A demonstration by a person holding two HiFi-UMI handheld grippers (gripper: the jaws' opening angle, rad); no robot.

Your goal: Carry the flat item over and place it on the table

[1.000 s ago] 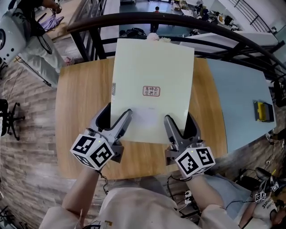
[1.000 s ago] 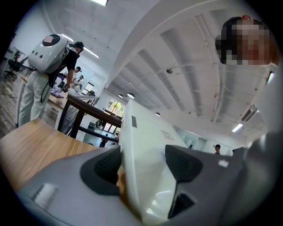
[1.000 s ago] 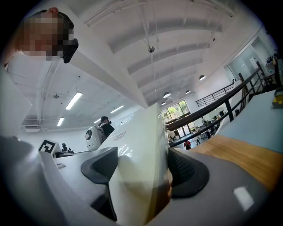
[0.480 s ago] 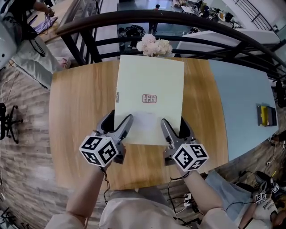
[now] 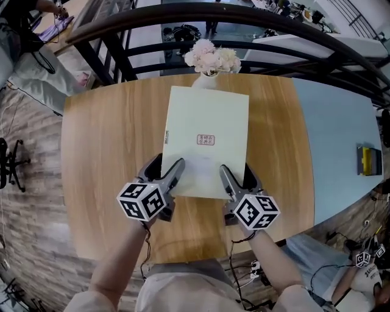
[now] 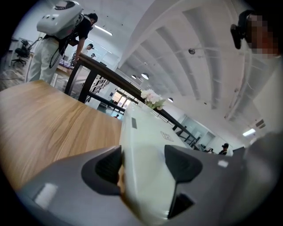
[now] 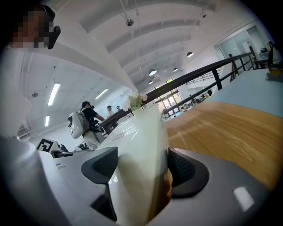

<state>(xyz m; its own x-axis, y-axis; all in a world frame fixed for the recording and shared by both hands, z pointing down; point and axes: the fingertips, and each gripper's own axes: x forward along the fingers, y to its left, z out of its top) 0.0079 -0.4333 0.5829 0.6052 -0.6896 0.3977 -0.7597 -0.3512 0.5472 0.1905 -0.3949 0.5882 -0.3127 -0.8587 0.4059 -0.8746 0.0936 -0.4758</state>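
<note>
A flat pale-green board (image 5: 206, 141) with a small red stamp in its middle is held level over the wooden table (image 5: 103, 152). My left gripper (image 5: 163, 174) is shut on the board's near left corner, and my right gripper (image 5: 234, 175) is shut on its near right corner. In the left gripper view the board (image 6: 146, 145) runs between the two dark pads. In the right gripper view the board (image 7: 141, 145) is clamped edge-on between the pads of the gripper (image 7: 143, 170). The board's far edge reaches toward a vase of flowers.
A white vase of pale pink flowers (image 5: 211, 60) stands at the table's far edge. A black curved railing (image 5: 183, 15) runs behind it. A light-blue table (image 5: 341, 134) with a yellow tool (image 5: 366, 159) adjoins on the right. A person with a white backpack (image 6: 57, 31) stands far left.
Both grippers and the board have come lower and nearer to the tabletop. The flowers, hidden by the board a second ago, now show beyond its far edge.
</note>
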